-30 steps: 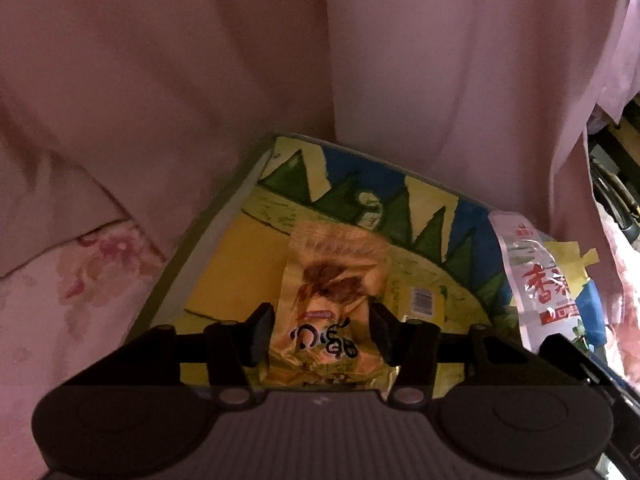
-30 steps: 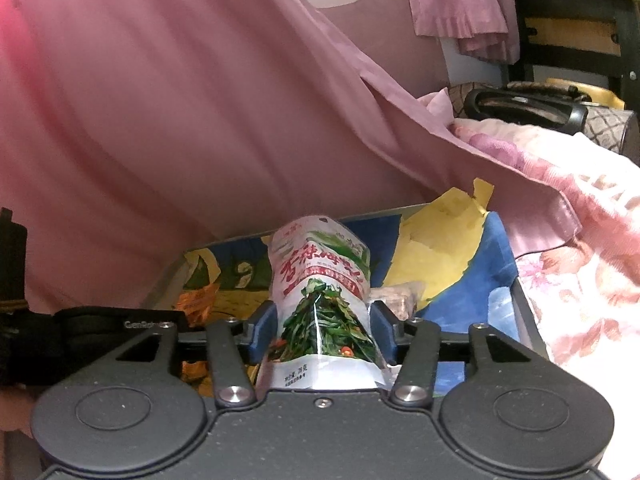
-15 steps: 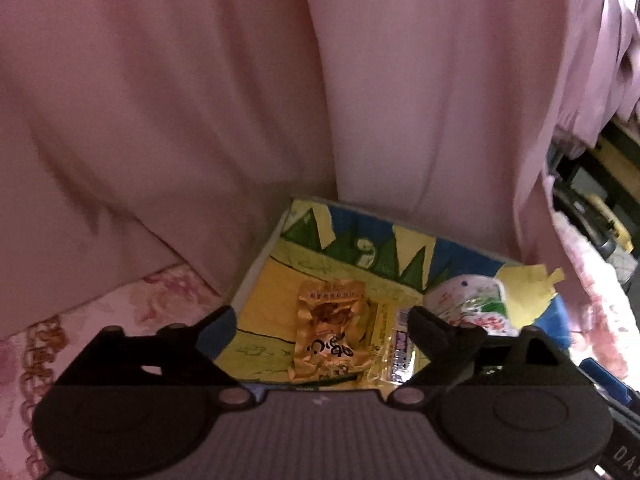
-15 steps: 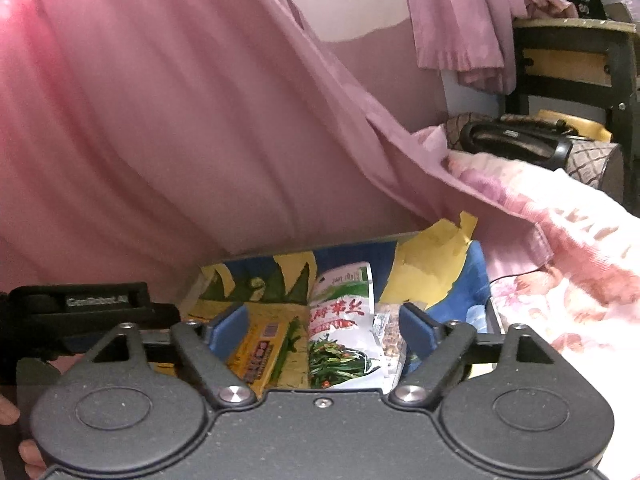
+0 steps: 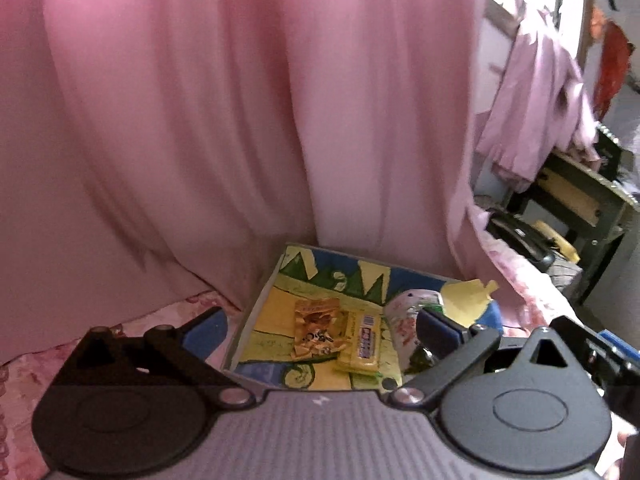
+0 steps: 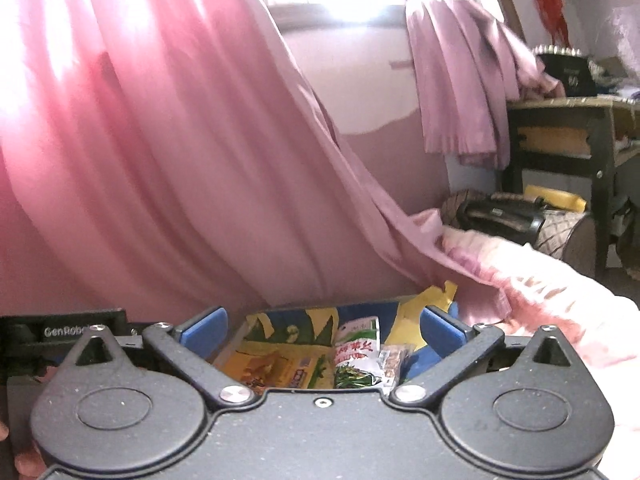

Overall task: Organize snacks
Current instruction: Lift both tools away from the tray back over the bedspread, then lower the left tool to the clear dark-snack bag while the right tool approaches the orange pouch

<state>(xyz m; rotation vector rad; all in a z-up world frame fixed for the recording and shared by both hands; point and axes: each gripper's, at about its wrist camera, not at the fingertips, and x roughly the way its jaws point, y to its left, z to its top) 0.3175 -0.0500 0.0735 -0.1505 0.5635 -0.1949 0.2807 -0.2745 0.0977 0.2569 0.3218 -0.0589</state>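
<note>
Snack packets lie below and ahead of both my claws, none of them between the fingers. My left gripper (image 5: pixel 320 328) is spreading its jaws wide and grips nothing; past its blue pads I see the orange snack packet (image 5: pixel 316 328) flat on the floor of the box (image 5: pixel 256 304), and a yellow bar packet (image 5: pixel 360 340) just beside it on the right, edges touching or nearly so. Further right, partly hidden by my right-hand finger, stands the green-and-white vegetable packet (image 5: pixel 404 312).

My right gripper (image 6: pixel 324 330) is likewise opening wide on nothing. Beyond it the same vegetable packet (image 6: pixel 356 356) lies in the box, with a small clear packet of something brown (image 6: pixel 394 360) against its right side and the orange one to the left. The box has a yellow, green and blue cartoon print, and a loose yellow flap (image 6: pixel 424 300) rises at its far right corner.

The box sits on a pink floral bedspread (image 6: pixel 540 288). Behind it hangs a pink curtain (image 5: pixel 240 120). Far right stands a dark shelf unit (image 6: pixel 568 140), with a black bag (image 6: pixel 500 214) in front of it.
</note>
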